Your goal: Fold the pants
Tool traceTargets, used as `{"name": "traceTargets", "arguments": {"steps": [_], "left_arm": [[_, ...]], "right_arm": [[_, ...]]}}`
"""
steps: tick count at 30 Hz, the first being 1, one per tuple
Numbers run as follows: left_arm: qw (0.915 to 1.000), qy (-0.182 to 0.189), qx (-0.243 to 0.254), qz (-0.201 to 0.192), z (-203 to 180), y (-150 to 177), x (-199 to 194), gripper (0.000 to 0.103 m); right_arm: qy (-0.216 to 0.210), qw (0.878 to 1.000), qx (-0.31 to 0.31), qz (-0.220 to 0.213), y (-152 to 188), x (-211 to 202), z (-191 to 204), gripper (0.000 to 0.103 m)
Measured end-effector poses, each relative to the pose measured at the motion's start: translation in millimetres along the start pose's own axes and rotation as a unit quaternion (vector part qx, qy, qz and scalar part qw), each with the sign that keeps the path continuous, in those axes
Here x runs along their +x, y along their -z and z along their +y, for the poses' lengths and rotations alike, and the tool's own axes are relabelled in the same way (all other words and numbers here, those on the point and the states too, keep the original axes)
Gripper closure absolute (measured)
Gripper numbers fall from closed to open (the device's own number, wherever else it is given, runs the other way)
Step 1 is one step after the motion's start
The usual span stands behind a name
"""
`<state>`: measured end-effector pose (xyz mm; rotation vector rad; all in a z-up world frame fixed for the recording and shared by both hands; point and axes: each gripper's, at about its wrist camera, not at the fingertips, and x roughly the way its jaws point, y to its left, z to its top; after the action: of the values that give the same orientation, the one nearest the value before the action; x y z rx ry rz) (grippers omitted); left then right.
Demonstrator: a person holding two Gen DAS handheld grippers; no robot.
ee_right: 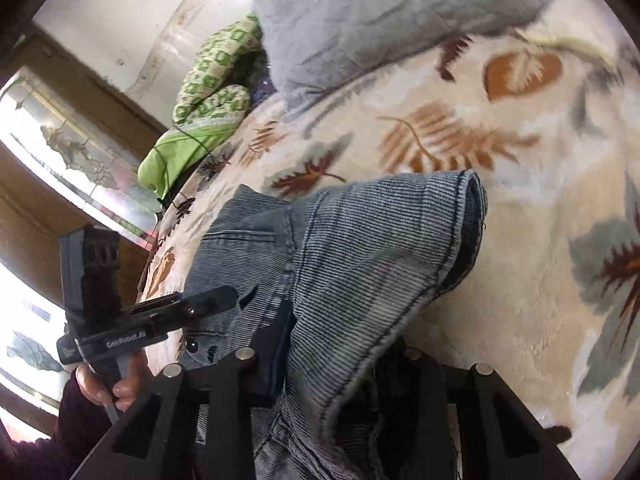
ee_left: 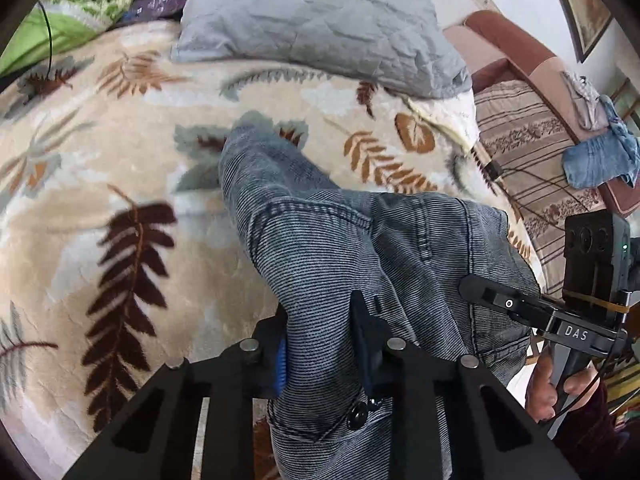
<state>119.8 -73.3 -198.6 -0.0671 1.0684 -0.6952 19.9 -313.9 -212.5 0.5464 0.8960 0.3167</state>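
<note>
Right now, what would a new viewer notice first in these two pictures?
First, the grey striped pants, bunched in the middle of a leaf-patterned blanket, with the left gripper and the right gripper each shut on the fabric. Behind them a grey pillow lies at the far edge.

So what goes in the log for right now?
left gripper: shut on pants | right gripper: shut on pants | pants: bunched, lifted over blanket

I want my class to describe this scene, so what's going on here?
A person is folding grey striped pants on a leaf-patterned blanket. Each hand holds a claw. The left claw and the right claw are both clamped on the fabric near the waist, which is bunched up off the bed. A grey pillow lies behind.
</note>
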Motion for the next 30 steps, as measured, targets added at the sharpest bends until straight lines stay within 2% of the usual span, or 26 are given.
{"name": "traceTargets", "arguments": {"steps": [6,9,12,15,17,19,21,23,26,27,30], "left_arm": [[0.9975,-0.039,0.03,-0.05,-4.4,-41.4,-22.8,0.076],[0.9967,-0.063,0.021,-0.046,11.0,-65.8,-12.4,0.076],[0.9947,-0.099,0.007,-0.027,29.6,-79.5,12.6,0.075],[0.9881,-0.154,-0.005,0.0,47.9,-81.2,48.0,0.064],[0.9853,-0.17,-0.003,-0.019,51.2,-78.6,53.2,0.047],[0.9815,-0.189,0.003,-0.028,44.8,-77.1,48.6,0.045],[0.9778,-0.206,0.019,-0.034,34.7,-75.0,38.4,0.045],[0.9724,-0.223,0.035,-0.059,24.3,-72.7,18.4,0.041],[0.9632,-0.245,0.046,-0.101,2.7,-63.4,-20.3,0.027],[0.9582,-0.254,0.051,-0.121,-8.7,-58.1,-37.5,0.026],[0.9504,-0.266,0.058,-0.15,-29.9,-47.8,-74.4,0.024]], "right_arm": [[0.001,0.999,-0.041,-0.034,-41.3,-4.5,25.3,0.07],[-0.005,0.998,-0.036,-0.05,-72.3,9.5,21.1,0.07],[-0.003,0.999,-0.012,-0.047,-95.1,36.3,7.5,0.07],[0.025,0.999,0.011,-0.031,-105.6,69.3,-12.9,0.07],[0.049,0.998,0.04,-0.008,-102.3,89.8,-31.1,0.067],[0.061,0.997,0.055,-0.003,-95.2,97.9,-41.8,0.063],[0.069,0.996,0.05,-0.012,-92.6,91.4,-39.0,0.052],[0.097,0.994,0.041,-0.011,-92.1,77.6,-30.5,0.041],[0.11,0.993,0.025,-0.041,-85.4,45.5,-18.6,0.041],[0.115,0.992,0.018,-0.052,-80.4,32.6,-15.1,0.041],[0.109,0.99,0.002,-0.084,-66.6,-10.5,4.2,0.041]]}}
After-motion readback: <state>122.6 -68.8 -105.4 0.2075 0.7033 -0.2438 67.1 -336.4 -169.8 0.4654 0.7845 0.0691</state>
